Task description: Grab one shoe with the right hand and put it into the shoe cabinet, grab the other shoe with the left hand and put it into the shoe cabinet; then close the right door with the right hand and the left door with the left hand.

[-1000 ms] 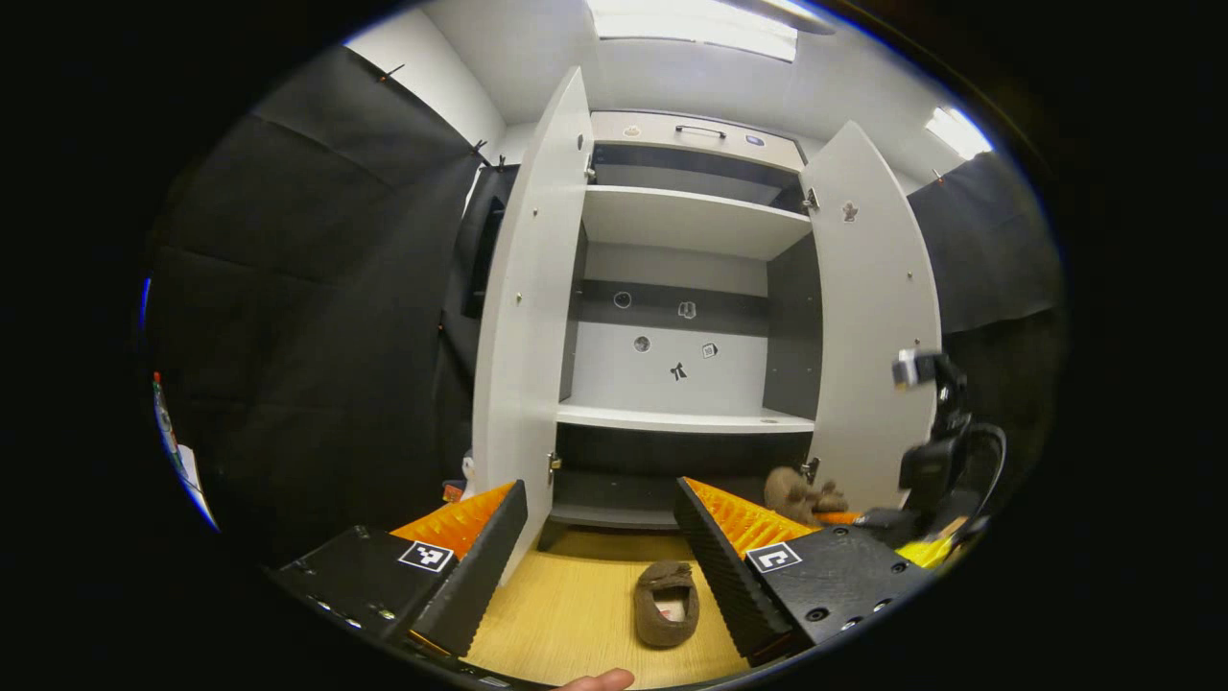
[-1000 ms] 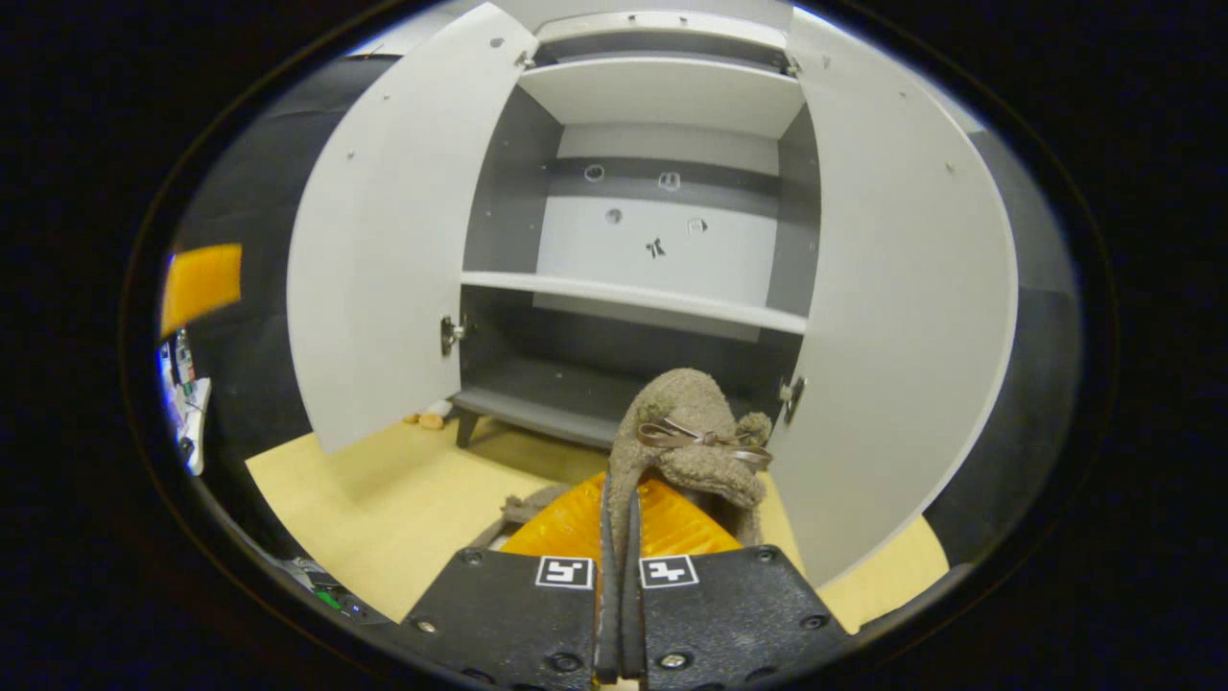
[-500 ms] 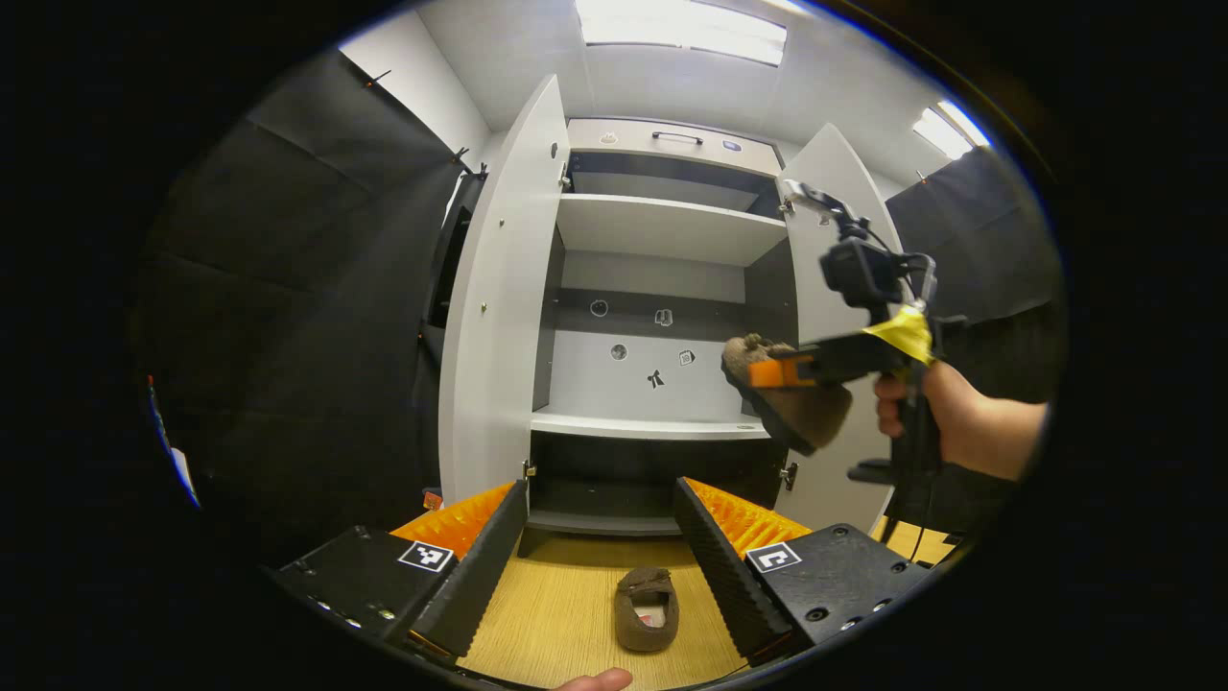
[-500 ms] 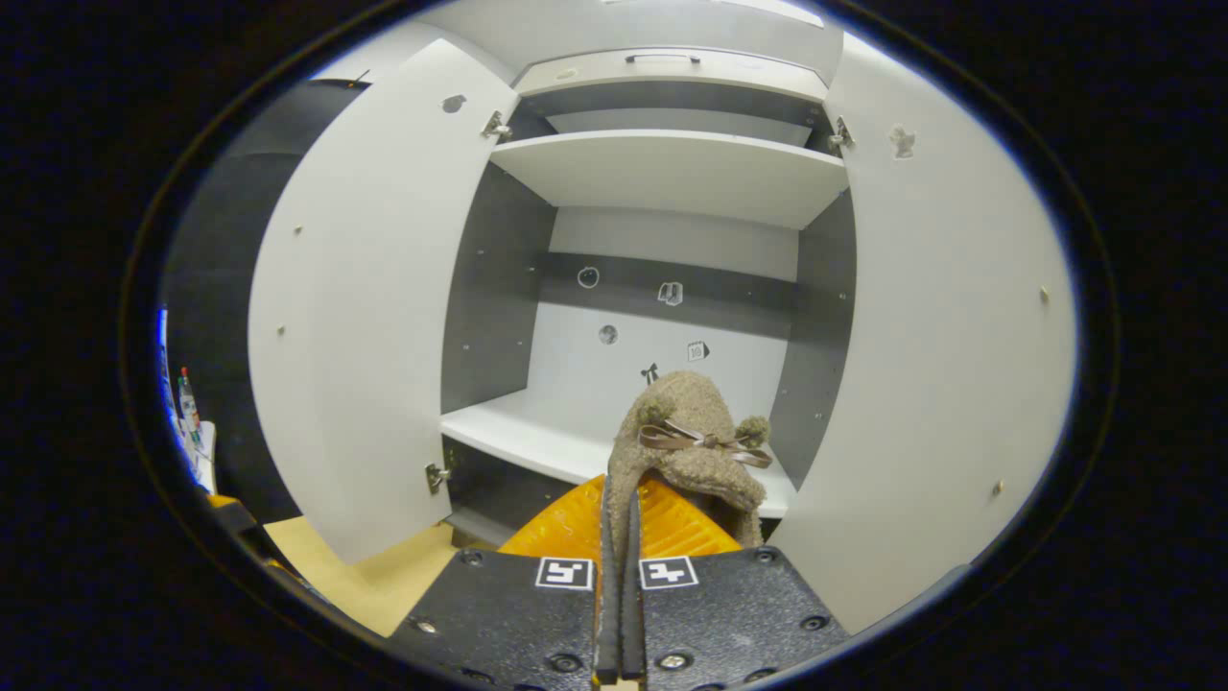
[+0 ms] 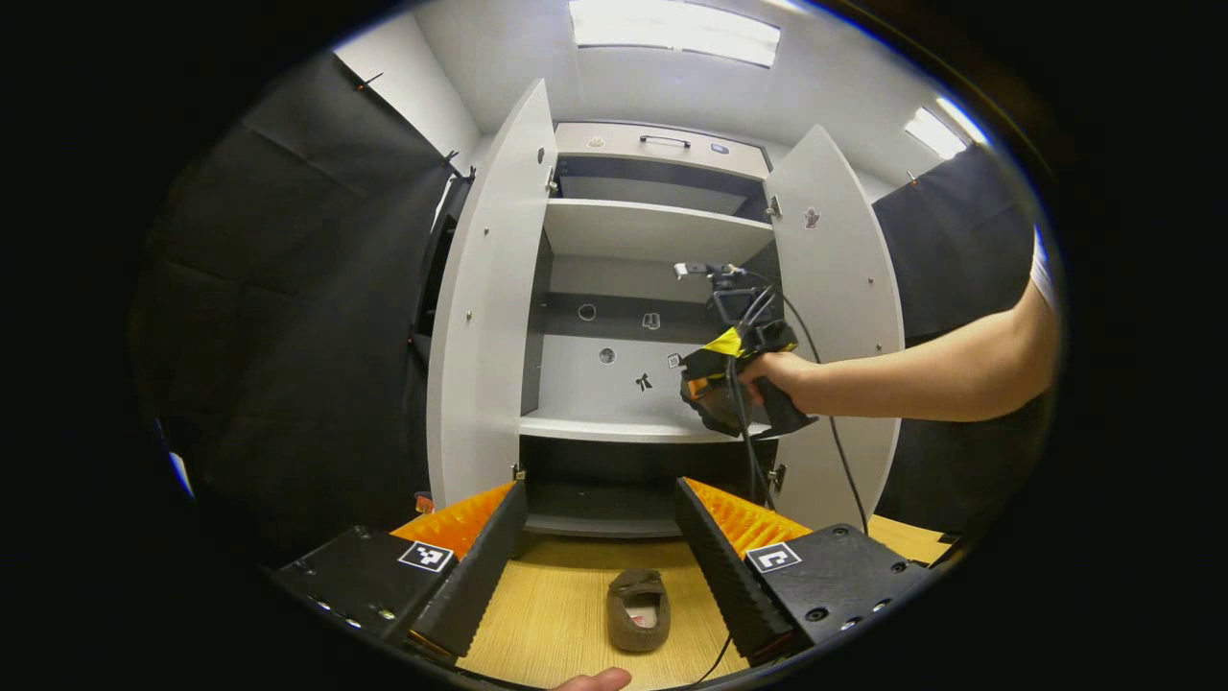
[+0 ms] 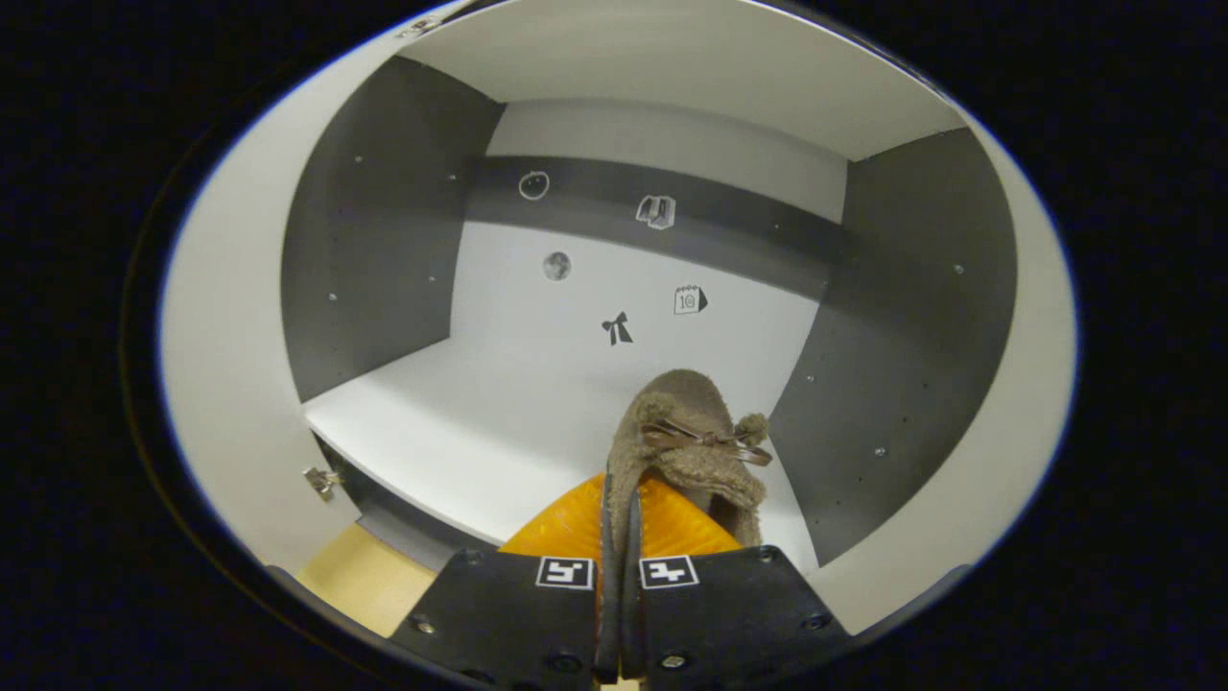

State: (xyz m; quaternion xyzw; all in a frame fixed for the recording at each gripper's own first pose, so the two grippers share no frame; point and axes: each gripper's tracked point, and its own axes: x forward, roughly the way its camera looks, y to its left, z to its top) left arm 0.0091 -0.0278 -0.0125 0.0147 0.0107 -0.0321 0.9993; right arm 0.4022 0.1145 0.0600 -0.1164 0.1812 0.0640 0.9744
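In the right gripper view my right gripper [image 6: 619, 494] is shut on a brown fuzzy shoe [image 6: 686, 437] with a small bow, holding it over the front of the white middle shelf [image 6: 460, 422] of the cabinet. The left gripper view shows that right gripper [image 5: 715, 393], a hand and forearm, reaching in at the shelf's right side. The other brown shoe [image 5: 636, 608] lies on the wooden floor [image 5: 556, 614] before the cabinet [image 5: 652, 230], between the fingers of my open left gripper [image 5: 600, 537] and some way beyond them.
Both cabinet doors stand wide open, the left door [image 5: 484, 317] and the right door [image 5: 835, 307]. A dark bottom compartment [image 5: 600, 480] lies under the middle shelf, another shelf above. A cable [image 5: 743, 451] hangs from the right gripper. Black cloth walls flank the cabinet.
My right gripper has carried its shoe forward and inward, from in front of the right door to the middle shelf. The left gripper has barely moved; the floor shoe lies where it was.
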